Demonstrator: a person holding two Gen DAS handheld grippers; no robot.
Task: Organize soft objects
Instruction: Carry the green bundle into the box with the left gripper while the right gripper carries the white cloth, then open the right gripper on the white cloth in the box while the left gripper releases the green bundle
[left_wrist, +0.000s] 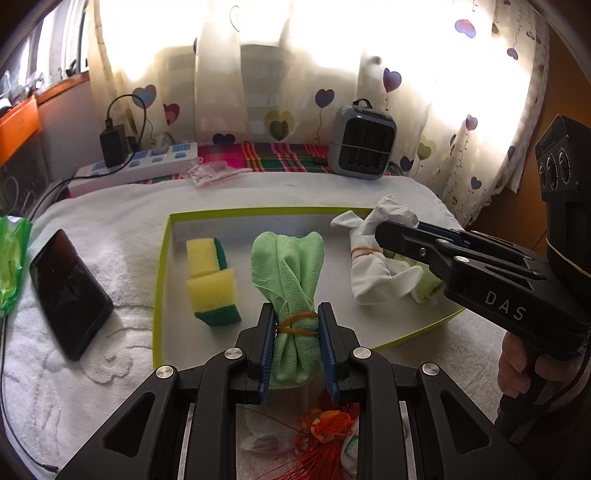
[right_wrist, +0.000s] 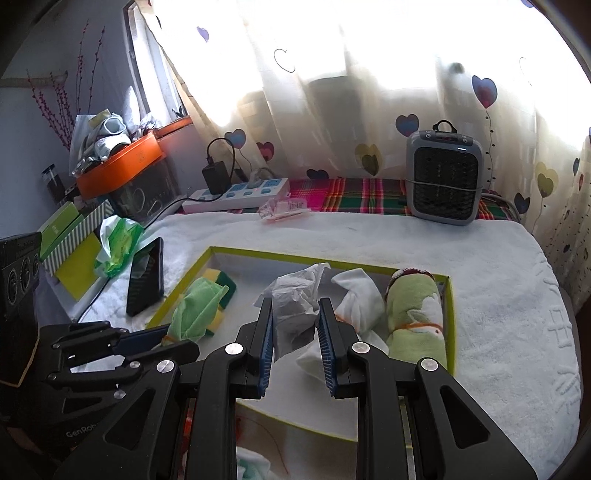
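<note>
Work surface: white towel (right_wrist: 480, 258) spread over the table; it carries the tray and all loose items.
Container: shallow tray with green rim (left_wrist: 258, 211), sitting on the towel; it serves as the collection point for the soft objects.
Right tray section: rolled green towel bundle (right_wrist: 413, 314), banded, lies along the right wall. Judged as placed.
Centre-right section: white cloth bundle (left_wrist: 369, 266), tied with an orange band, rests on the tray floor just beside the green roll. Judged as placed.
Centre section: green cloth bundle (left_wrist: 291, 277), banded at the waist, is above the tray floor between the sponges and the white bundle.
Left section: two yellow-green sponges (left_wrist: 210, 280), touching each other, near the left wall. Judged as placed.
Left gripper (left_wrist: 295, 332): pinching the green cloth bundle at its orange band; release not yet done.
Right gripper (right_wrist: 295, 332): pinching a crumpled white tissue wad (right_wrist: 295, 299) over the tray centre; release not yet done.
Remaining outside tray: red tassel item (left_wrist: 325, 435) and pale cloth on the towel at the near edge, below the grippers.
Progress: judged well past halfway; two items in hand, near-edge items outstanding.
</note>
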